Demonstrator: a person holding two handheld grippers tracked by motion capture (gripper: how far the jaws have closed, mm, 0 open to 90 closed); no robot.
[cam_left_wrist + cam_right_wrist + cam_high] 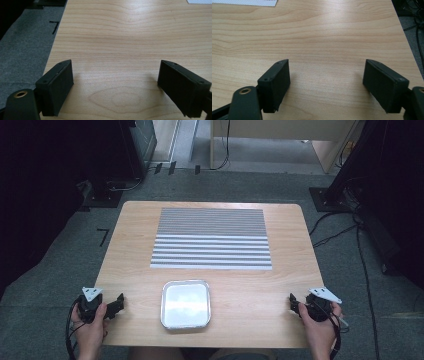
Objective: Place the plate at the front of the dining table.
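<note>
two spread hand-held grippers flank a foil tray on the worktop

at the left edge of the wooden worktop (pixel 135 270), the left hand-held gripper (pixel 118 303) sits in the person's left hand (pixel 91 327), its jaws pointing toward the middle of the worktop. in the left gripper view the two black jaws stand wide apart with bare wood between them and nothing pinched.

just in from it, at the near middle of the worktop, lies a square foil tray (pixel 185 304) with rounded corners, flat and apart from both grippers. beyond the tray, toward the far side, a grey and white striped mat (pixel 212 238) lies flat; a corner of it shows at the top of each gripper view.

at the right edge, the right hand-held gripper (pixel 293 303) rests in the person's right hand (pixel 320 330), jaws turned toward the tray. in the right gripper view its jaws are likewise spread wide over bare wood, gripping nothing.
</note>
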